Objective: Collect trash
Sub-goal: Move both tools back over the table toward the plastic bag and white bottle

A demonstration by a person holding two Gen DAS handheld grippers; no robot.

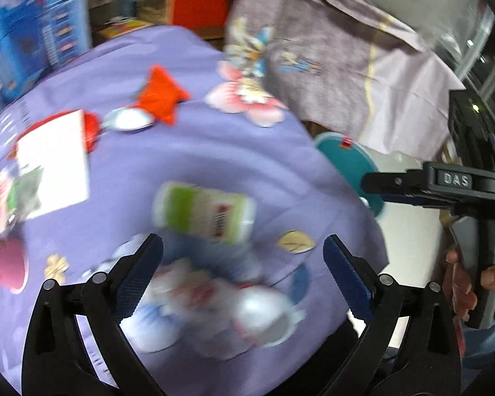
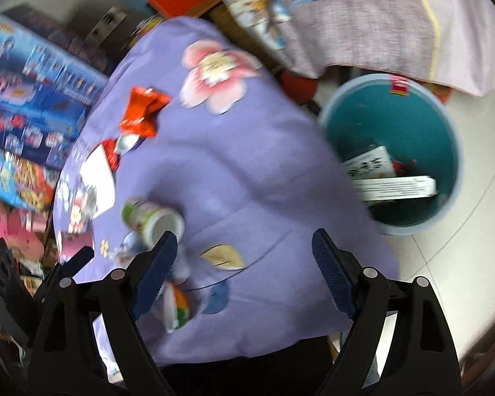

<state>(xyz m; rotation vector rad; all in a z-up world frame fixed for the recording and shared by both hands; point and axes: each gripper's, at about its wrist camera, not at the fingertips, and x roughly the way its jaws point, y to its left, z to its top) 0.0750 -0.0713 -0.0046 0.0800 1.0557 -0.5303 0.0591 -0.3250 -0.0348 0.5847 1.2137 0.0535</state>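
Left gripper [image 1: 242, 272]: stood wide, nothing between the pads; hung over the lower centre of the left wrist view, above blurred litter.
Right gripper [image 2: 244, 265]: stood wide and empty; aimed at the purple floral cloth [image 2: 247, 171], lower centre of the right wrist view.
Green-labelled cup [image 1: 203, 211]: lay on its side at centre of the left wrist view, just above the left gripper's pads; in the right wrist view, open mouth toward the camera at lower left.
Handling of cup: probably light and thin-walled, easy to crush and apt to roll; best taken across the body near the middle, with a gentle squeeze.
White crumpled wrappers [image 1: 214, 310]: lay between and below the left pads; too blurred to name closer; likely soft and slippery.
Orange-red wrapper [image 1: 160, 94]: upper centre-left, beside a shiny foil lid [image 1: 128, 119]; flimsy, best pinched at a raised fold.
White card [image 1: 54, 161]: left side, flat on the cloth; hard to lift except by an edge.
Teal bin [image 2: 389, 151]: right side of the right wrist view, on the floor beside the cloth's edge; already held flat boxes.
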